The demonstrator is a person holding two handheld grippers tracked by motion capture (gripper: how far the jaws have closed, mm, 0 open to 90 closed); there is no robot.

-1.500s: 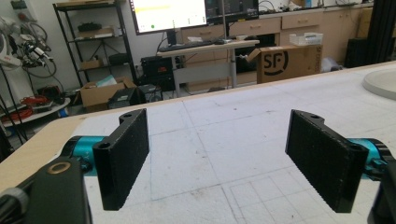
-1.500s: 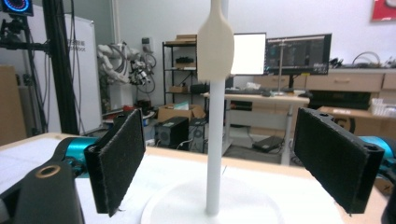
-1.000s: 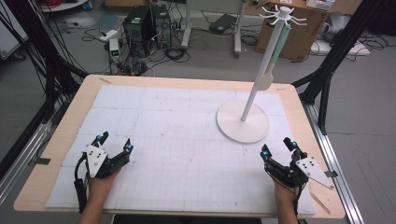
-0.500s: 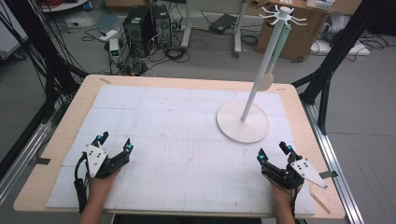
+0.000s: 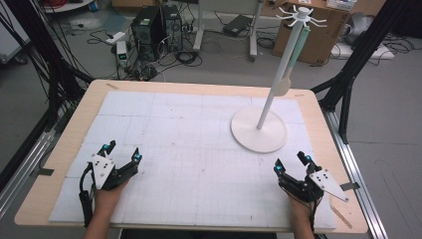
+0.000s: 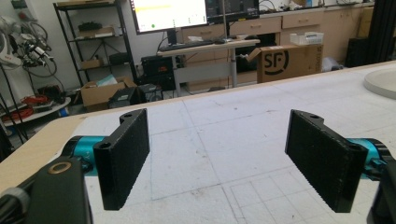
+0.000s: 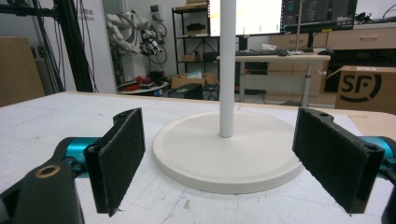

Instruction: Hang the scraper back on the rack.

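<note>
A white stand with a round base (image 5: 259, 130), a leaning pole (image 5: 275, 84) and a hooked top (image 5: 301, 15) rests on the right of the white mat (image 5: 199, 134). A utensil with a pale green handle and a beige head (image 5: 283, 84) hangs along the pole. My left gripper (image 5: 121, 151) sits open near the front left, nothing between its jaws. My right gripper (image 5: 291, 161) sits open near the front right, just short of the base. In the right gripper view the gripper (image 7: 219, 140) faces the base (image 7: 224, 154) and pole (image 7: 227, 70). In the left gripper view the gripper (image 6: 217, 126) frames bare mat.
The mat covers a wooden table (image 5: 64, 149) with black frame posts at its sides. Behind the table, the floor holds computer towers (image 5: 154, 25), cables and a cardboard box (image 5: 318, 35). The base's edge (image 6: 380, 81) shows far right in the left gripper view.
My right gripper has shifted slightly left and toward the table's front edge. The left gripper and the stand have stayed still.
</note>
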